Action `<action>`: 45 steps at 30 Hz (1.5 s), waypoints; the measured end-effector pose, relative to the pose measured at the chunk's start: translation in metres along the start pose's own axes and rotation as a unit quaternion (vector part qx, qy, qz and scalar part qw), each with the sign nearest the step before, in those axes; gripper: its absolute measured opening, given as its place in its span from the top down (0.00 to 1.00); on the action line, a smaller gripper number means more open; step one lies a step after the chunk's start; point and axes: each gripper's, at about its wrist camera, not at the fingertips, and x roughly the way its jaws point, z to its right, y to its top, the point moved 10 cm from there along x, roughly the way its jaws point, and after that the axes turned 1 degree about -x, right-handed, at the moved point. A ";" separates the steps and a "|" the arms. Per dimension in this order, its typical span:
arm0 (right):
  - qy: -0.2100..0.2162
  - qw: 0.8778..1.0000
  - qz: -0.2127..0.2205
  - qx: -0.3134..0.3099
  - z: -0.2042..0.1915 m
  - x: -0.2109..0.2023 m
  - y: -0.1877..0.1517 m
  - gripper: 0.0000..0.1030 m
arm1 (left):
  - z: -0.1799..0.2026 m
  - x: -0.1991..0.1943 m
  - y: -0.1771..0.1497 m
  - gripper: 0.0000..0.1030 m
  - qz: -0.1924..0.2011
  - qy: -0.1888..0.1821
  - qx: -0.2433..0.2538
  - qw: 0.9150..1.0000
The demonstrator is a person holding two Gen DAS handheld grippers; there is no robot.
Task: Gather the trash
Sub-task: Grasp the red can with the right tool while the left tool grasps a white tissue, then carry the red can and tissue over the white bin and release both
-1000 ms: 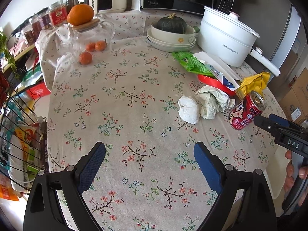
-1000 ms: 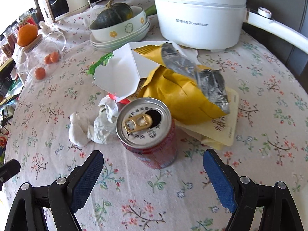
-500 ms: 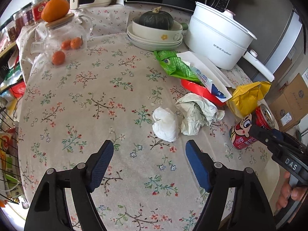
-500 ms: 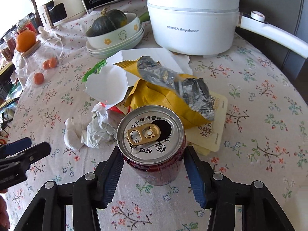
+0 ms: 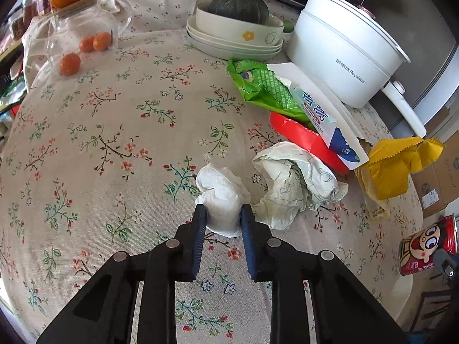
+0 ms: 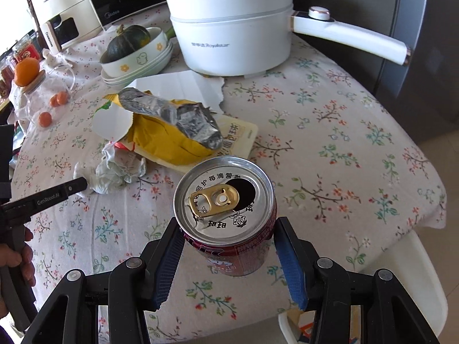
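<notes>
A white tissue wad (image 5: pixel 221 192) lies on the floral tablecloth (image 5: pixel 114 132), and my left gripper (image 5: pixel 223 212) is shut on its near end. Just right of it sits a crumpled paper (image 5: pixel 295 183). Further right are a green bag (image 5: pixel 264 89), a white carton (image 5: pixel 324 114), a red wrapper (image 5: pixel 301 140) and a yellow foil bag (image 5: pixel 396 163). My right gripper (image 6: pixel 226 232) is shut on a red drink can (image 6: pixel 225 197), upright with its top open, held above the table near the front right edge. The same can (image 5: pixel 427 246) shows at the far right of the left wrist view.
A white electric pot (image 6: pixel 232 28) with a long handle stands at the back. Stacked bowls (image 5: pixel 238 34) hold a dark pumpkin. A glass jar (image 5: pixel 83 31) with an orange on top is at the back left. The table's edge (image 6: pixel 424 218) drops off on the right.
My left gripper moved forward and closed on the tissue wad. My right gripper closed on the can and raised it off the cloth, toward the table's front right edge.
</notes>
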 end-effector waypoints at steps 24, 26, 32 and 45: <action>0.000 0.999 0.019 0.038 0.038 -0.058 -0.025 0.46 | 0.068 -0.121 -0.036 0.82 0.073 -0.090 0.091 0.989; 0.000 0.999 0.016 0.042 0.042 -0.060 -0.030 0.46 | 0.083 -0.129 -0.045 0.82 0.073 -0.104 0.101 0.987; -0.014 0.998 0.007 0.053 0.066 -0.064 -0.044 0.45 | 0.127 -0.133 -0.074 0.82 0.059 -0.134 0.147 0.978; -0.063 0.993 -0.024 0.100 0.148 -0.069 -0.092 0.45 | 0.248 -0.099 -0.159 0.82 -0.015 -0.187 0.268 0.945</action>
